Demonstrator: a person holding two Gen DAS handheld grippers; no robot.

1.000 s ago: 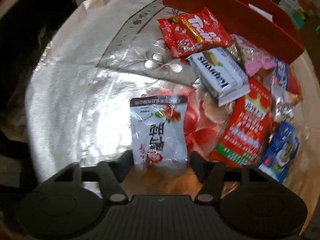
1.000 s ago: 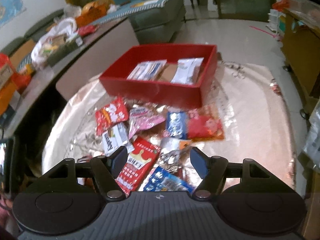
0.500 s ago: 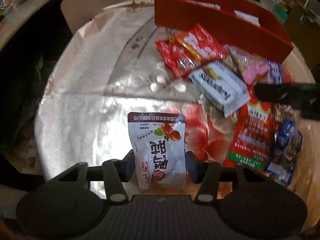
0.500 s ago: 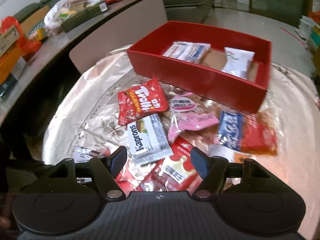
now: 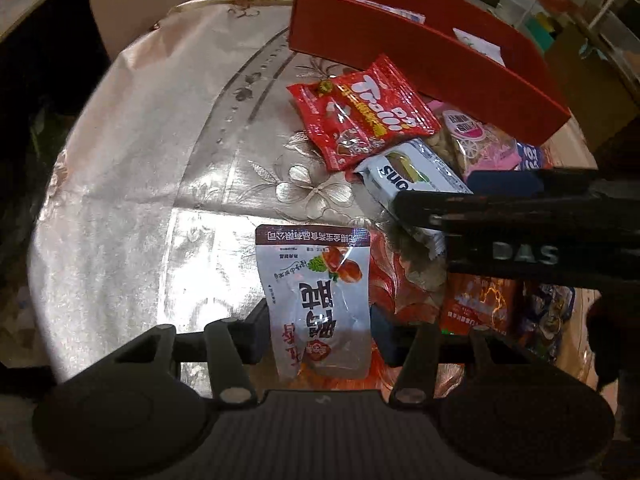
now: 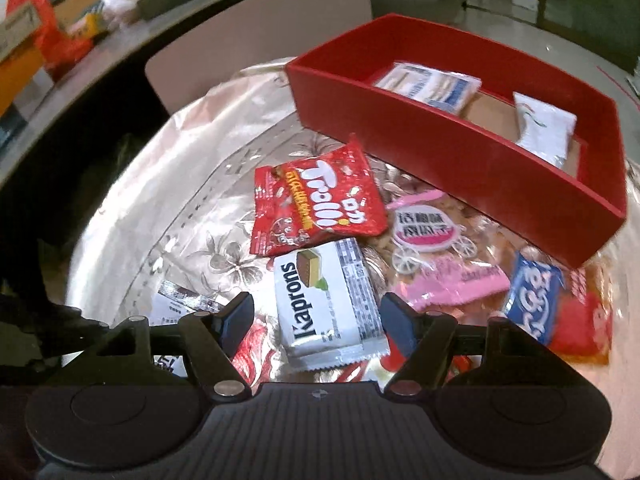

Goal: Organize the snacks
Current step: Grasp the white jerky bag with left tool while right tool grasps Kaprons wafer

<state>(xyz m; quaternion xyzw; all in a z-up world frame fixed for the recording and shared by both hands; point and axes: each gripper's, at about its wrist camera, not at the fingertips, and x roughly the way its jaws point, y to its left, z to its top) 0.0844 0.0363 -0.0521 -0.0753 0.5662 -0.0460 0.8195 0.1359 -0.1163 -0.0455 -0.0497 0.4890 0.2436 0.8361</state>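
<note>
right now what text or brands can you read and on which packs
"Trolli": red gummy bag.
"Kaprons": white wafer pack.
"DAS": right hand-held gripper.
Chinese print on the white pouch, pink pack and blue pack: not legible to me.
Red box: no text.

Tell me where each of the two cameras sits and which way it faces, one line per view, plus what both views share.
Left wrist: on the left gripper, looking steeply down at the table; its fingers clamp the white date pouch; the right gripper crosses the frame.
Right wrist: on the right gripper, looking down and toward the red box; its open fingers straddle the Kaprons pack, jaws just widening.
Shared: the Trolli bag, the Kaprons pack, the pink pack, the red box.
</note>
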